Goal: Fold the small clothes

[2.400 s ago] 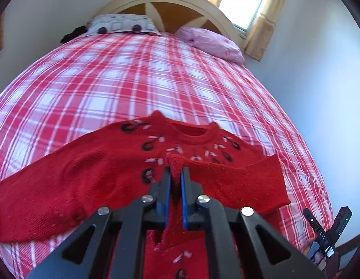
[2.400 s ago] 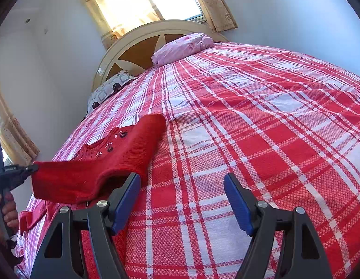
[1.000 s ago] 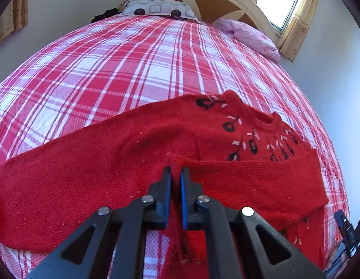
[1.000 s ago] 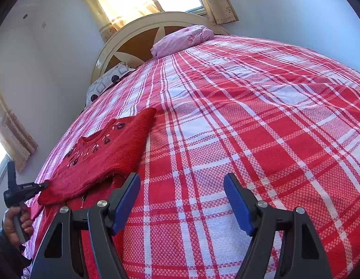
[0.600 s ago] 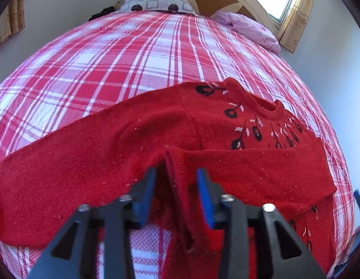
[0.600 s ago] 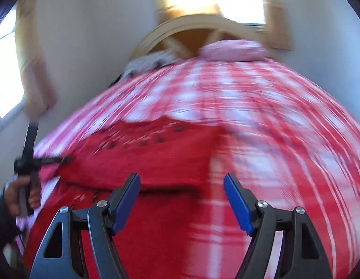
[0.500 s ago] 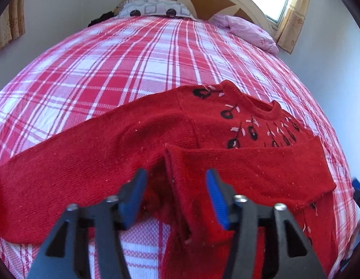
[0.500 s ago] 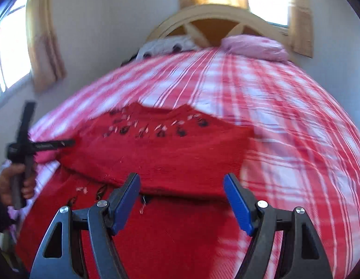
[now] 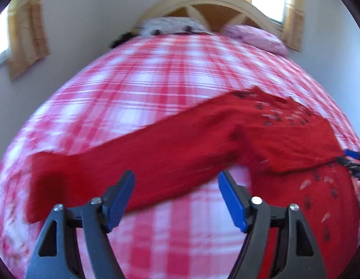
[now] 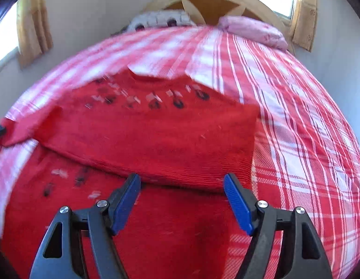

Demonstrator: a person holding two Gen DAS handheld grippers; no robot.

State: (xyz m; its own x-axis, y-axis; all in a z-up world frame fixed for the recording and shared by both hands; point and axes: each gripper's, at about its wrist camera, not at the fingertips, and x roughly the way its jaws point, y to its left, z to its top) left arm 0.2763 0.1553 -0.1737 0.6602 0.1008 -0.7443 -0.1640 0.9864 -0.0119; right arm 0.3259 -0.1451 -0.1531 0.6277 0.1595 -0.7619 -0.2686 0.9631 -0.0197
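Now that your left gripper (image 9: pixel 175 196) has just been opening and let the cuff go, one sleeve lies folded across the red sweater (image 10: pixel 145 134) on the plaid bed (image 10: pixel 307 116) — both grippers gape empty, right gripper (image 10: pixel 182 201) included — so the outstretched sleeve (image 9: pixel 124 162) comes next

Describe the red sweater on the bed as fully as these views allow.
The red sweater looks knitted, with a round neckline and small black and pale motifs across chest and body. It lies flat, front up, on the plaid bedspread. One sleeve is folded across the chest; the other sleeve stretches straight out to the side. The bedspread is all that can be seen touching it; both open grippers are clear of it.
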